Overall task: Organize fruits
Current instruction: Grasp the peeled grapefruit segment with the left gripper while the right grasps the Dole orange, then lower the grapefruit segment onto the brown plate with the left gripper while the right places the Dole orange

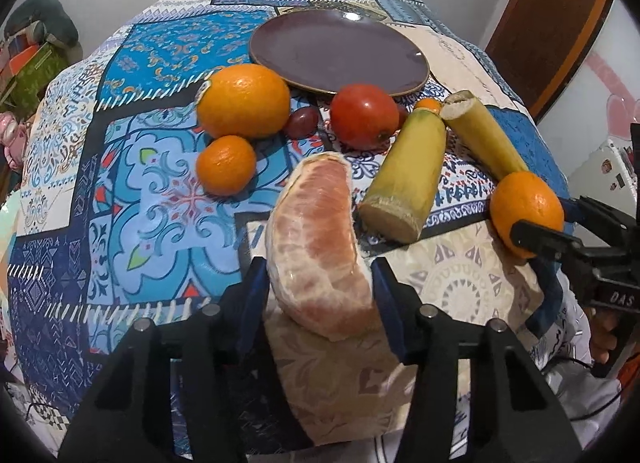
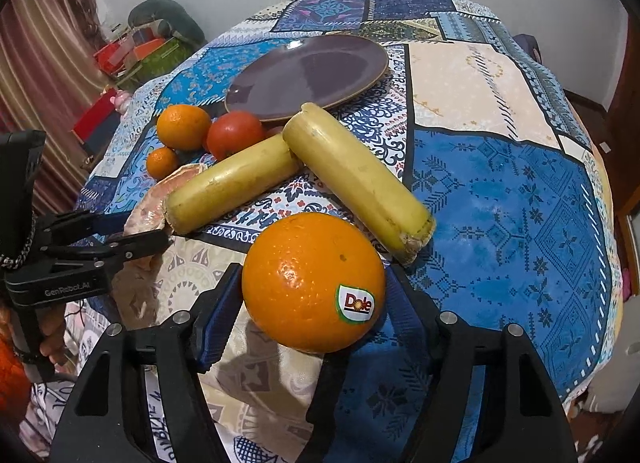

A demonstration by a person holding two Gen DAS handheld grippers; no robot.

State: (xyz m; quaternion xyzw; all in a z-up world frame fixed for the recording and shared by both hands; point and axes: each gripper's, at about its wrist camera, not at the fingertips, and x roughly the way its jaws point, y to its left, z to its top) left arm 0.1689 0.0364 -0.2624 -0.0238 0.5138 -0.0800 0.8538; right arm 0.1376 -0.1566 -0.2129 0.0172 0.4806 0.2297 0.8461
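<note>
My left gripper [image 1: 320, 283] is shut on a peeled pomelo wedge [image 1: 316, 247] near the table's front edge. My right gripper [image 2: 314, 295] is shut on a large orange with a Dole sticker [image 2: 312, 283], which also shows in the left wrist view [image 1: 526, 211]. A brown plate [image 1: 340, 49] lies bare at the back; it also shows in the right wrist view [image 2: 308, 75]. In front of it lie a big orange [image 1: 244, 101], a small mandarin [image 1: 226, 165], a red tomato [image 1: 364, 115], a grape [image 1: 302, 123] and two yellow-green cane pieces [image 1: 408, 171] [image 1: 484, 135].
The table wears a blue patchwork cloth [image 2: 512, 191]. Another small orange fruit [image 1: 428, 104] sits behind the cane pieces. Cluttered boxes [image 2: 136, 55] and a curtain [image 2: 44, 75] stand off to the left of the table. A wooden door frame [image 1: 556, 23] is at the right.
</note>
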